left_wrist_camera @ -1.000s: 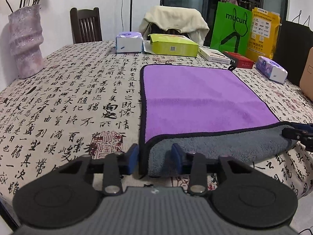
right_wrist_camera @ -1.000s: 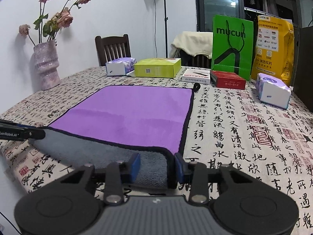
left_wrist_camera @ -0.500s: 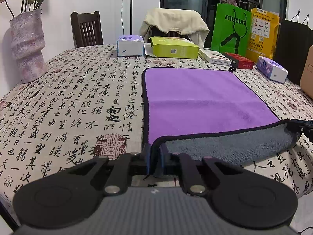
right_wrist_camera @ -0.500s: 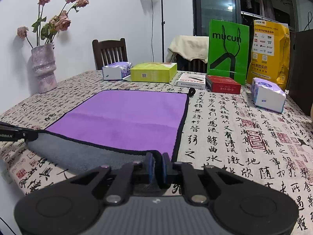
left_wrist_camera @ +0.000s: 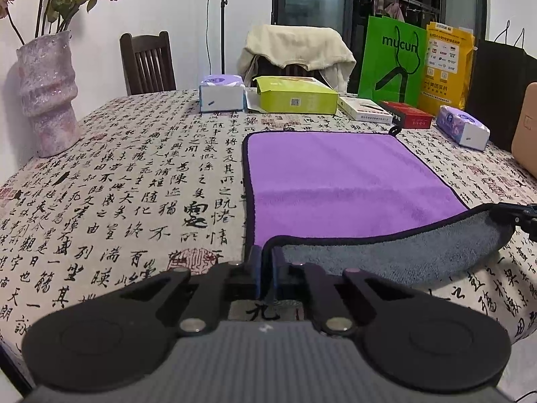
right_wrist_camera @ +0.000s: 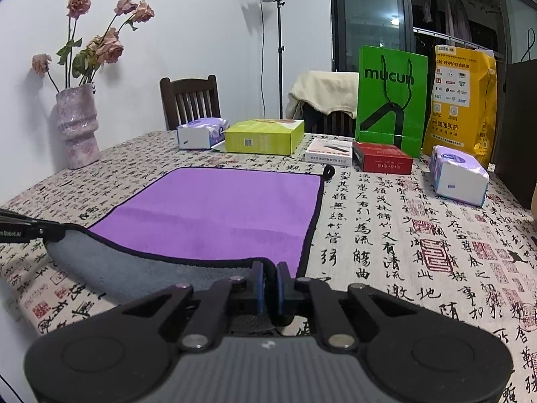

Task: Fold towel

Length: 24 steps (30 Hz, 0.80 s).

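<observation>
Towel: purple side up, flat on bench; near edge raised, grey underside showing.
Left gripper: fingers clamped on near left corner.
Right gripper: fingers clamped on near right corner.
Beyond towel: boxes, tissue packs, green bag; vase far left.

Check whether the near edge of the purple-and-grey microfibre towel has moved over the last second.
Yes. The near edge of the purple-and-grey microfibre towel has risen off the calligraphy tablecloth, pinched by the left gripper and right gripper.

"mucun" on the green bag, calligraphy across the tablecloth
</observation>
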Each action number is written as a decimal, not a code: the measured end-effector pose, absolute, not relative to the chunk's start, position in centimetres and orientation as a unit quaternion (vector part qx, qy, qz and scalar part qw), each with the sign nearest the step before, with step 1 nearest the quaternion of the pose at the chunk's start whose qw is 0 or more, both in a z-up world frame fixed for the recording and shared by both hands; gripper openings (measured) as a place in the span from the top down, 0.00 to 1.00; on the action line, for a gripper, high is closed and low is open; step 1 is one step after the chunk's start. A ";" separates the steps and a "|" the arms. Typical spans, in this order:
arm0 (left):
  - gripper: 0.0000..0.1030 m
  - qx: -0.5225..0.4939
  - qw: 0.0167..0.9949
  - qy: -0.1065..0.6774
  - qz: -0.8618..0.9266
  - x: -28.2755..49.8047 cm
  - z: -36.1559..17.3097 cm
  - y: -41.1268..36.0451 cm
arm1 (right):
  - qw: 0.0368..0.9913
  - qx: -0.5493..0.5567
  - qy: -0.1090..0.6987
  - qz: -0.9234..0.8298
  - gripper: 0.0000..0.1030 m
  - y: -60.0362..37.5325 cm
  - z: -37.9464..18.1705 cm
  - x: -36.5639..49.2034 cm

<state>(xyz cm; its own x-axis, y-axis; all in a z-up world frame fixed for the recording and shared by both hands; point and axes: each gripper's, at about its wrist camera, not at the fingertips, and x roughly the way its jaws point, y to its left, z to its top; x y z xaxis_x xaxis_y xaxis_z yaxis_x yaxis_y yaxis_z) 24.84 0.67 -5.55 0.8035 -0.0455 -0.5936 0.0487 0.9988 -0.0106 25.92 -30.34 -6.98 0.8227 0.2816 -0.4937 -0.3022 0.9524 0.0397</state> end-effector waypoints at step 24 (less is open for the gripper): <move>0.94 0.002 0.960 0.280 -0.016 28.9 -2.5 0.7 | 0.961 -0.030 0.225 0.160 0.93 -30.8 -3.9 30.5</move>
<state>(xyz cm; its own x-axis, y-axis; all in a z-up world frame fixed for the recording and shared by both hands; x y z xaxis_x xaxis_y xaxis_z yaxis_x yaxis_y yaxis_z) 28.90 0.74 -2.54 0.8433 -0.0286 -0.5367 0.0313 0.9995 -0.0040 30.47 -30.78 -3.90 0.8479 0.2944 -0.4410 -0.3213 0.9469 0.0144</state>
